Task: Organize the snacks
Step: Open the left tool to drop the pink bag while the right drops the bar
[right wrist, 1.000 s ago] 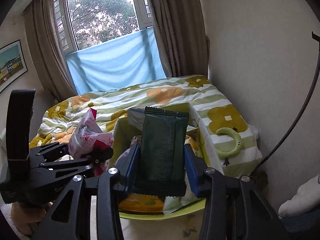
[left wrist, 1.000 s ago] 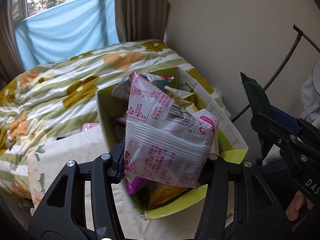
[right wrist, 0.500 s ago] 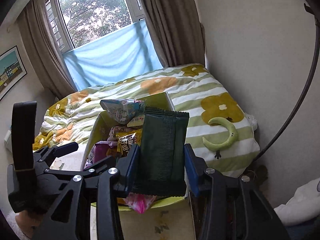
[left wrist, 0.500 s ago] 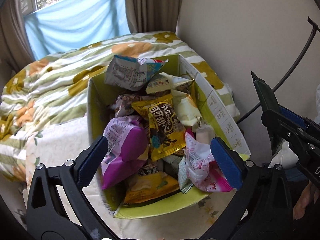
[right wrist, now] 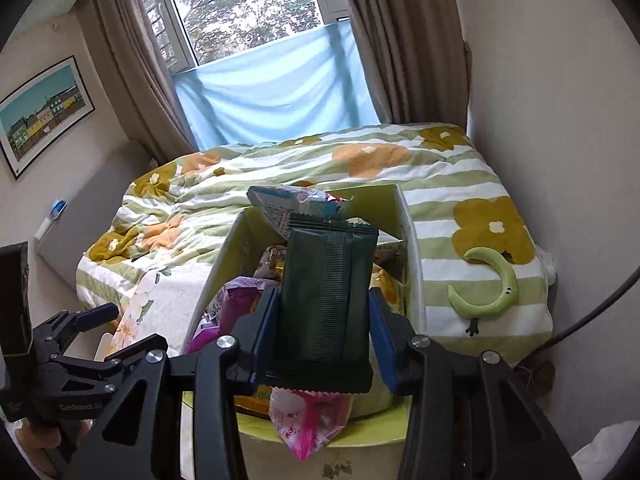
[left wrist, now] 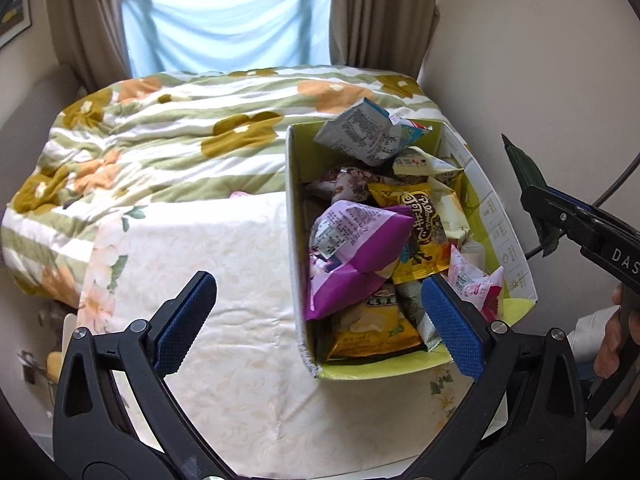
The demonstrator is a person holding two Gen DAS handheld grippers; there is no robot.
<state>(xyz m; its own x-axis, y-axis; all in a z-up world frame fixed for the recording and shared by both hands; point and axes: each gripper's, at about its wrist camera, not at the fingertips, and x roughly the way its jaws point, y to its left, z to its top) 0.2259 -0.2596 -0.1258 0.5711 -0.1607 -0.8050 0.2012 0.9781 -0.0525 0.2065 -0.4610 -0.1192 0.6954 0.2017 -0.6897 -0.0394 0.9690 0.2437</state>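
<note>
Relative to the snack box [left wrist: 510,256], taken as the landmark throughout, the left hand-held gripper [left wrist: 316,320] was found shifted to the box's left and near side, over the floral-clothed counter [left wrist: 224,280], with its blue pads spread wide apart and nothing between them. A second earlier a pink-and-white snack packet had been clamped there; half a second earlier the pads had already been parted above the box. That pink-and-white packet [left wrist: 474,286] was now seen lying inside the box at its near right corner, against the right wall. It is judged that one snack had been delivered, and that the left hand-held gripper was freed for another.

Inside the box a loose heap was seen: a purple bag [left wrist: 356,248] on the left side, a yellow-brown bag [left wrist: 420,232] in the middle, an orange-yellow bag [left wrist: 372,332] at the near end under the purple one, and a pale grey-blue bag [left wrist: 364,136] standing above the far rim. The box was judged nearly full.

To the right of the box, and in the right wrist view directly over its near end, the right hand-held gripper [right wrist: 324,336] was seen clamped on a dark green packet [right wrist: 326,300], held upright, as it had been held a second before. This packet is judged the next to be lowered into the box.
</note>
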